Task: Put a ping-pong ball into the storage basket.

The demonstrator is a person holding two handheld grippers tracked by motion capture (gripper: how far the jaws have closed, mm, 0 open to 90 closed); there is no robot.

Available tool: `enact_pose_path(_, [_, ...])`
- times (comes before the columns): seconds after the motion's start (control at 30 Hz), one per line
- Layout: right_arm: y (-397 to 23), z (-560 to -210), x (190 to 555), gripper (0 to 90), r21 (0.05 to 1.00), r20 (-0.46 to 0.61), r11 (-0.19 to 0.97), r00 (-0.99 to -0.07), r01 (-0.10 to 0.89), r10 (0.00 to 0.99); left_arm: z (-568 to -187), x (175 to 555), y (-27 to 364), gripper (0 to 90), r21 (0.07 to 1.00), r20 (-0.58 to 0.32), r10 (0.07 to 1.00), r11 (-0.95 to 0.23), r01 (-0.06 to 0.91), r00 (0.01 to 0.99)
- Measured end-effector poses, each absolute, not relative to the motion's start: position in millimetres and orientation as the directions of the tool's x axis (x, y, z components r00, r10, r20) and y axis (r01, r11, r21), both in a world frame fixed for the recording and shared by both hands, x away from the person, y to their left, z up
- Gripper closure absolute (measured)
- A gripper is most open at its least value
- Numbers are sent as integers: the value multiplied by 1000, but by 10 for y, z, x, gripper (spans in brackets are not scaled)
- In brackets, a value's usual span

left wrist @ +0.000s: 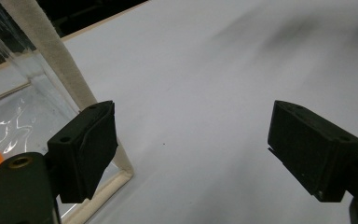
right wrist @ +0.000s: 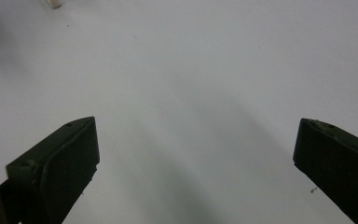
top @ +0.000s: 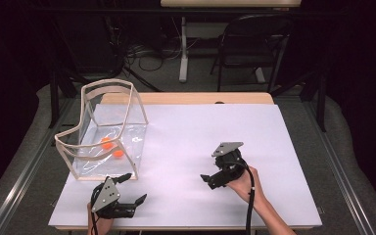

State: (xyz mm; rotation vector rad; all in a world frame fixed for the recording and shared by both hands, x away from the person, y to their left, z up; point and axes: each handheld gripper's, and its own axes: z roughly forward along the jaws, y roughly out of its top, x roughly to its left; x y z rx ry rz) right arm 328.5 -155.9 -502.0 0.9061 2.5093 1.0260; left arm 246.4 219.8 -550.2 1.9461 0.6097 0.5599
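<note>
Two orange balls (top: 112,148) in the clear bin (top: 136,128) near the desk's left edge were judged light and slippery, best pinched across the middle, while both the left gripper (top: 133,188) and the right gripper (top: 206,179) were held wide open and empty.

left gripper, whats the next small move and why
Probably ease the left gripper forward and up toward the opening of the clear container. Its jaws stand wide apart and hold nothing, right beside the container's near corner post, and two orange balls lie on the container floor. The right gripper, also open, sits farther off over the bare white sheet.
</note>
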Motion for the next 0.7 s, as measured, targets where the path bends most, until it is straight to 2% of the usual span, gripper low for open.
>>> enact_pose_path(0.7, [-1947,-5254,2925,0,754,-31,489,-721,438,693,-5508,2451,2202,158,900,125,628,-397,179,768])
